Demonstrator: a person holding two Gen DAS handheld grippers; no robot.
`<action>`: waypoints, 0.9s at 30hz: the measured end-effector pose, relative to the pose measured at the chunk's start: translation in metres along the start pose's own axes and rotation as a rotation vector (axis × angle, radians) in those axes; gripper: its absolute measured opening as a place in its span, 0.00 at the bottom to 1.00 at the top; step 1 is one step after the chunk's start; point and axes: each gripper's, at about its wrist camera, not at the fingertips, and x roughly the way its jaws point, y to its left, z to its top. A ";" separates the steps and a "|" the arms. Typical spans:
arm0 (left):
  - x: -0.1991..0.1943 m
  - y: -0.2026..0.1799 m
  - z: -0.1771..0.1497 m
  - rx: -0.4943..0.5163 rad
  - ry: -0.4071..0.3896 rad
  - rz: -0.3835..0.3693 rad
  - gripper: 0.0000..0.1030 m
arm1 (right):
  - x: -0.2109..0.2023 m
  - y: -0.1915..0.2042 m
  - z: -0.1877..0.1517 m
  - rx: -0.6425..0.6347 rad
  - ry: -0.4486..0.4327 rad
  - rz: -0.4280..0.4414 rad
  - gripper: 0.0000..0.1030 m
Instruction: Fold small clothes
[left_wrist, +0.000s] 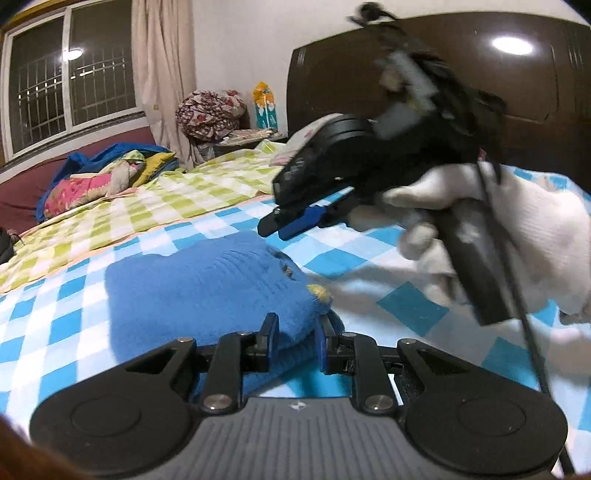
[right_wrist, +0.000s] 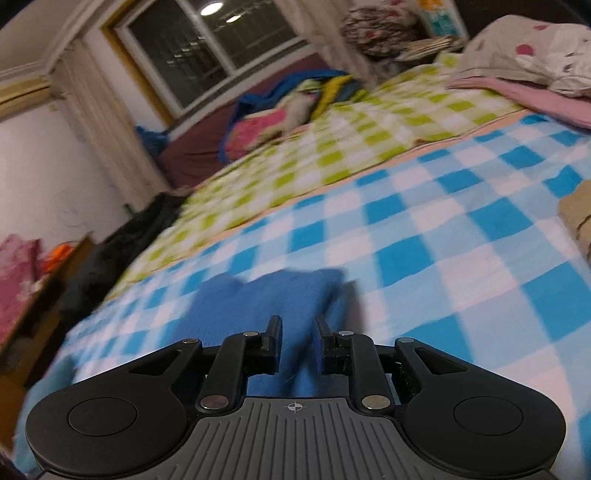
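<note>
Left gripper (left_wrist: 294, 334): fingers clamped on the near corner of the small blue fleece garment (left_wrist: 207, 291), which lies flat on the blue-and-white checked bedsheet (left_wrist: 410, 306). From those fingers the cloth runs ahead and to the left, long axis roughly left-right.

Right gripper (right_wrist: 297, 338): fingers slightly apart, blue cloth showing between them; contact can't be confirmed through the blur. In the left view it hovers just beyond the garment's far edge, held in a white-gloved hand (left_wrist: 524, 236). Left gripper is nearer.

Readable writing: none.
</note>
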 end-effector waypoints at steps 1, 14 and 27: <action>-0.005 0.003 0.000 -0.004 -0.004 0.003 0.25 | -0.002 0.005 -0.004 -0.016 0.021 0.022 0.20; -0.004 0.081 -0.007 -0.252 0.056 0.165 0.26 | -0.010 -0.007 -0.036 -0.062 0.115 -0.088 0.13; 0.030 0.123 -0.005 -0.519 0.067 0.115 0.53 | 0.022 -0.006 -0.018 -0.054 0.087 -0.104 0.66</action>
